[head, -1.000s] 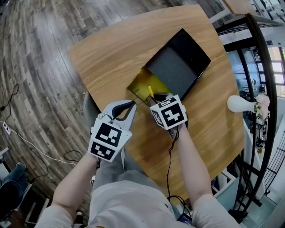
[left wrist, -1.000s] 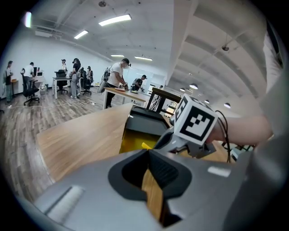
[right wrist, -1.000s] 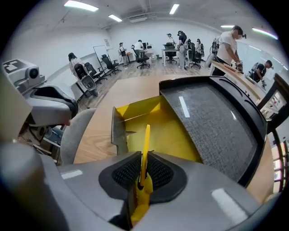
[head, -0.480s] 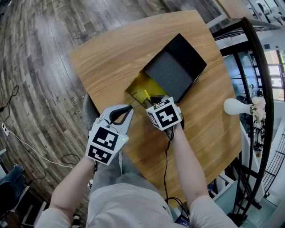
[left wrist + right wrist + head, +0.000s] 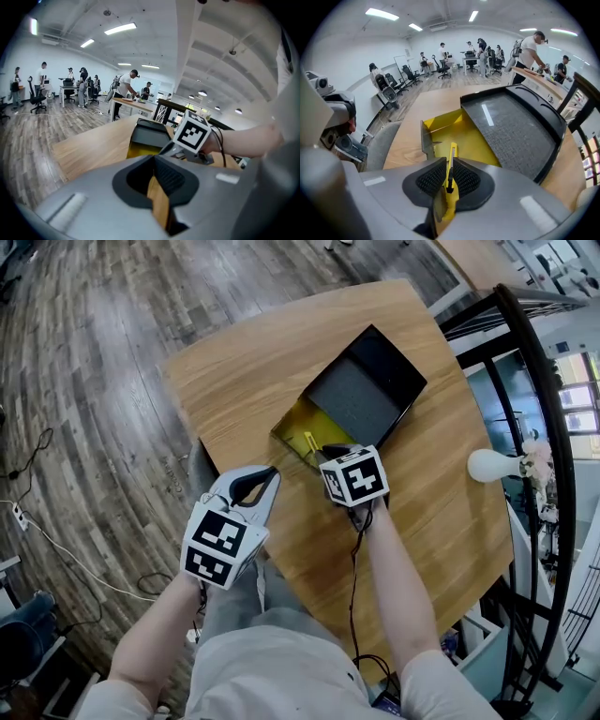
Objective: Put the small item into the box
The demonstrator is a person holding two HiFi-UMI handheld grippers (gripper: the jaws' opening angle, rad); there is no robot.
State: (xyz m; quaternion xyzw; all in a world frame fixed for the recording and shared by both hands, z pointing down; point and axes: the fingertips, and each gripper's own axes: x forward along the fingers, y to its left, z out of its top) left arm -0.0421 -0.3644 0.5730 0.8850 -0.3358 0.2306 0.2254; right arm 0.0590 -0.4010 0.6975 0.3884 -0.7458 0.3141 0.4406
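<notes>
The right gripper pinches the slim yellow cutter with its length pointing straight ahead over the open box, while the left gripper, closed and empty, hangs well short of it.

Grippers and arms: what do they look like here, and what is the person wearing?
Both the left gripper and the right gripper are grey shells with black ribbed pads, each topped by a white cube with black square markers. A black cable runs from the right one along the forearm. The person wears a light short-sleeved top.
</notes>
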